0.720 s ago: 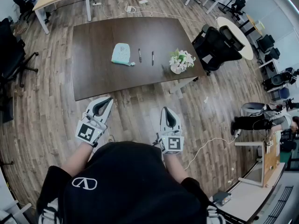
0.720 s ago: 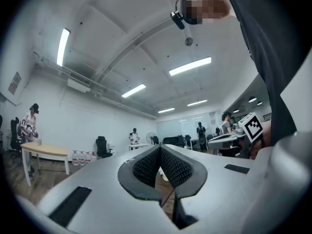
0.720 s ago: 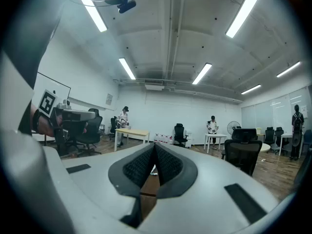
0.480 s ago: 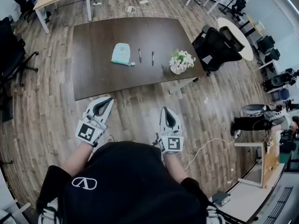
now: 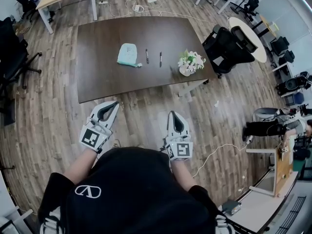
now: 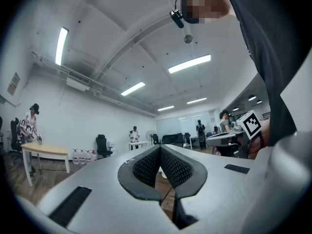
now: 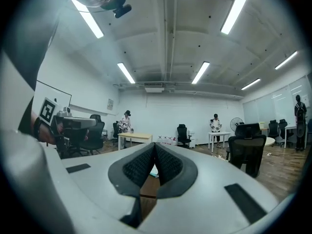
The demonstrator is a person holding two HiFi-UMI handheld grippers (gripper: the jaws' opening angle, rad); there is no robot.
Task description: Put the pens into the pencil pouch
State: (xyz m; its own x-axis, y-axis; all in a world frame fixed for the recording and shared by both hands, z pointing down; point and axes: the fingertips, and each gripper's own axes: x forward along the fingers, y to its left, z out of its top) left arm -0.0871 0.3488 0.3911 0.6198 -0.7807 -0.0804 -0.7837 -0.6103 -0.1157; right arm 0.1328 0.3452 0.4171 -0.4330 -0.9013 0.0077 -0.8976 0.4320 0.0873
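Nearest you, your left tool (image 5: 112,105) and right tool (image 5: 174,115) are held level in front of your body. They are over the wooden floor (image 5: 146,111), well short of the counter (image 5: 107,79). Each tool has its jaws pressed together, ribbed pads meeting tip to tip, with nothing between them.

Farther out, the task's things lie in a row near the middle of the dark counter. The pale green pencil pouch (image 5: 127,54) is on the left. The first pen (image 5: 146,56) lies just beside it and the second pen (image 5: 160,59) a little farther right. Both pens point away from you. A small vase of flowers (image 5: 189,62) stands near the second pen, on its right. A black office chair (image 5: 229,43) sits past the counter's right corner.

Expect the pens to be light, stiff and smooth. A round barrel will probably roll or swivel if you pinch it off-centre. Open the jaws only a little and close across the barrel near its middle, squarely, so it does not tip.

The pouch looks like soft fabric, so it is likely to slide and sag when pushed. Hold it near its mouth with one tool while the other feeds a pen in. From here you cannot tell whether the zip is open. Watch the vase when you reach for the second pen.
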